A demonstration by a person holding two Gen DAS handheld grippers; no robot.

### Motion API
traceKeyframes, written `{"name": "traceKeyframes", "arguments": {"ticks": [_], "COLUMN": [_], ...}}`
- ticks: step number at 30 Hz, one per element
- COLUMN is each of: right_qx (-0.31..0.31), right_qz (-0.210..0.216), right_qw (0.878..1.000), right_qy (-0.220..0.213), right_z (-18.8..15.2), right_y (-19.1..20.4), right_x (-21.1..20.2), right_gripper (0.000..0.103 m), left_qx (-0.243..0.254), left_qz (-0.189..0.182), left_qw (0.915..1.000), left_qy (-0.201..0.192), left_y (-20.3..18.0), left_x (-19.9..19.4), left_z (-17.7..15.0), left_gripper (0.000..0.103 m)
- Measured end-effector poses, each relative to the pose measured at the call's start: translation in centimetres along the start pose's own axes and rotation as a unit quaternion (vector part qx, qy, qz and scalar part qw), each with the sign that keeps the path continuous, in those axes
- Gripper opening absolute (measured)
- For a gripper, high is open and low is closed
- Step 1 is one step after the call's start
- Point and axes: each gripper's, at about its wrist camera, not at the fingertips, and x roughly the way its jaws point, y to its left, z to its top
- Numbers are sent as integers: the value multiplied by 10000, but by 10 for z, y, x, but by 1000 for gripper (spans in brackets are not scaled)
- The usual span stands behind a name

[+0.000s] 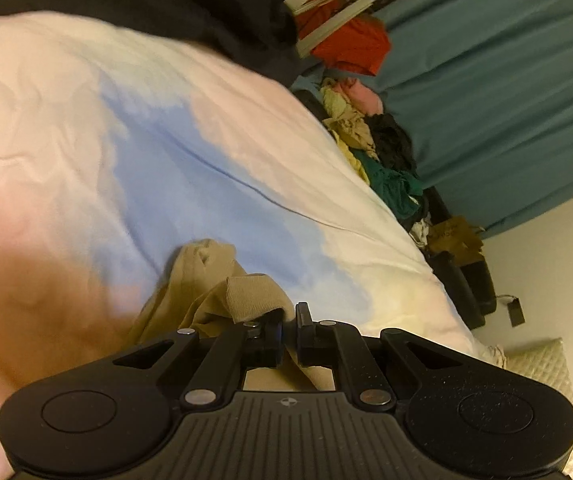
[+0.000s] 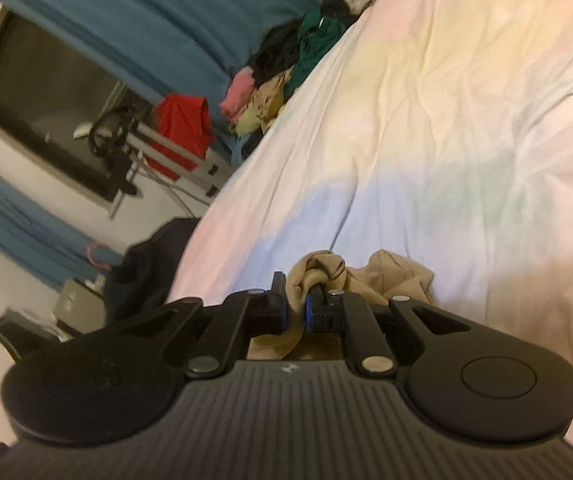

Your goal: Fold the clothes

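A tan garment [image 1: 222, 292] lies bunched on the pastel tie-dye bedspread [image 1: 166, 152], right in front of my left gripper [image 1: 288, 320], whose jaws are shut on a fold of it. In the right wrist view the same tan garment [image 2: 390, 276] bunches around my right gripper [image 2: 296, 300], which is shut on a gathered edge of the cloth. More of the tan fabric hangs below both grippers, partly hidden by their black bodies.
A dark garment [image 1: 158, 4] lies at the bed's far end. A heap of mixed clothes [image 1: 370, 148] runs along the bed's edge beside blue curtains [image 1: 506, 92]. Red clothing [image 2: 184, 128] hangs on a rack near a dark window [image 2: 42, 100]. A quilted cushion [image 1: 542, 364] sits on the floor.
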Motion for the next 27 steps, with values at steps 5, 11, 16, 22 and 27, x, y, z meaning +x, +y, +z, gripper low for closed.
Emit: {"name": "traceKeyframes", "arguments": {"ticks": [5,11,16,22,27], "right_qx": [-256,-630,-777,-1215,-1812], "right_qz": [-120,-237,-211,500,1129], "right_qw": [9992,9968,9953,9907,9768], "right_qy": [293,442,531,347,-155], "right_z": [3,1,1,2,1], "right_y": [-8,-13,-12,7,31], "right_x": [38,65,65,36,-4], "right_gripper": [13,14,15,82,93], "left_qx": [248,536,761,1442,1940], "left_qz": [193,316,311,201,111], "left_qw": [9995,9979,9965,9893,9787], "left_qy": [96,168,152,-71,-667], "left_y": [10,15,15,-7,-24], "left_x": [29,57,57,34,0], "left_z": [3,10,7,-4,-13], "left_gripper": [8,10,10,60,95]}}
